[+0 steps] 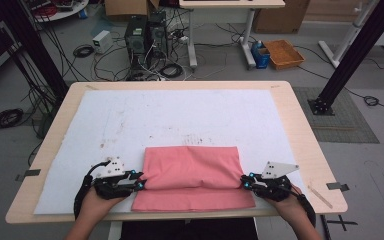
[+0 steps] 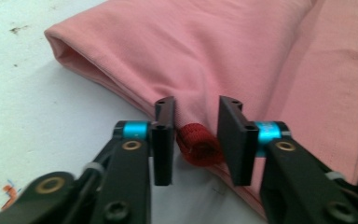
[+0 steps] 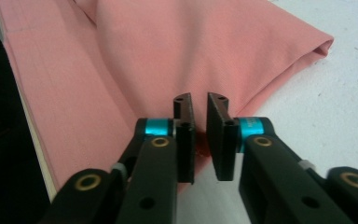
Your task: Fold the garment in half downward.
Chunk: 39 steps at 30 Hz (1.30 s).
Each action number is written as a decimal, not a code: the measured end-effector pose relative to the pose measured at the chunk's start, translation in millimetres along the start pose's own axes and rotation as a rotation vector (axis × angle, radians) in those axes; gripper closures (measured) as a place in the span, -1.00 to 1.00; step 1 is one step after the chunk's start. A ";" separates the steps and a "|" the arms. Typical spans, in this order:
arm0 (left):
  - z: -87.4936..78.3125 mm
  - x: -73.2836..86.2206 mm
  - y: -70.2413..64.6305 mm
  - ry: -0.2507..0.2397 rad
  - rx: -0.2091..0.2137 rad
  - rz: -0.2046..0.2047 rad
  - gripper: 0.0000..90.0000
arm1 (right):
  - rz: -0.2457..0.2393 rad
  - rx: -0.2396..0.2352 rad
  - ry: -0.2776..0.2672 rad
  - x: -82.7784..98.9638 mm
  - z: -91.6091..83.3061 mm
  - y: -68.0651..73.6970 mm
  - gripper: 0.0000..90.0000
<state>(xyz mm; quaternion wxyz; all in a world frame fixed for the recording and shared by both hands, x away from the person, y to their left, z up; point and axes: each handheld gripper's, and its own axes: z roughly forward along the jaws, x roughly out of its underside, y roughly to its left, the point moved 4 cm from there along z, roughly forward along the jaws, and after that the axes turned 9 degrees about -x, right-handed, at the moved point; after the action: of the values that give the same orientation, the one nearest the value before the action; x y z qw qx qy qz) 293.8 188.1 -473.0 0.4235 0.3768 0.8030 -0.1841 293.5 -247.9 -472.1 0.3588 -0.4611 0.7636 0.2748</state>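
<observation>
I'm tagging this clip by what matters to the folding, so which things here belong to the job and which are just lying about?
In the job:
- pink cloth, partly folded
- left gripper at its left edge
- right gripper at its right edge
- white mat beneath

Lying about:
- orange tray on the floor
- computer towers
- loose cables

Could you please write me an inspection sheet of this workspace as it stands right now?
Surface: wooden table under a stained white sheet.
Job's things: pink cloth, folded, at the near edge; a red loop sticks out of its left side.
Clutter: nothing seen on the sheet.
Grippers: left gripper jaws either side of the loop, a gap showing; right gripper shut on the cloth's right edge.
Cables: one trails from the left gripper; many on the floor.
Surroundings: computers, orange tray, boxes.
</observation>
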 end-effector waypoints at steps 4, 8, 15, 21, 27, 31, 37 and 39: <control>-0.4 -0.1 -1.2 -0.005 0.008 0.012 0.77 | -0.004 -0.003 -0.006 0.7 -2.6 1.9 0.97; -3.2 -0.6 0.1 -0.035 0.025 -0.017 0.80 | -0.002 -0.005 -0.008 2.9 -5.0 3.0 1.00; -3.3 -1.2 0.4 -0.043 0.032 -0.015 0.79 | 0.051 0.016 -0.076 1.8 -11.7 -1.4 0.45; -7.7 -8.8 -0.1 -0.081 0.041 -0.020 0.71 | 0.043 -0.002 -0.024 3.9 -3.4 -1.9 0.35; -5.1 -8.3 -2.0 -0.072 0.057 -0.015 0.78 | 0.010 -0.018 0.003 3.0 0.0 1.9 0.78; -5.9 -7.7 -0.8 -0.075 0.057 -0.015 0.80 | -0.008 -0.019 0.009 2.2 0.5 3.8 0.90; -9.2 -5.7 -0.1 -0.077 0.070 -0.024 0.81 | -0.019 -0.021 -0.025 -1.9 -7.1 6.3 0.92; -10.8 -5.3 -0.5 -0.081 0.078 -0.027 0.82 | -0.023 -0.021 -0.033 -1.7 -10.9 8.2 0.92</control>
<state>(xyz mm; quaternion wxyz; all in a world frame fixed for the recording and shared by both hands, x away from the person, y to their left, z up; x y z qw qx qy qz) 289.5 192.0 -462.6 0.4379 0.3745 0.7825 -0.2362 283.5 -251.8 -463.5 0.3696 -0.4689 0.7494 0.2863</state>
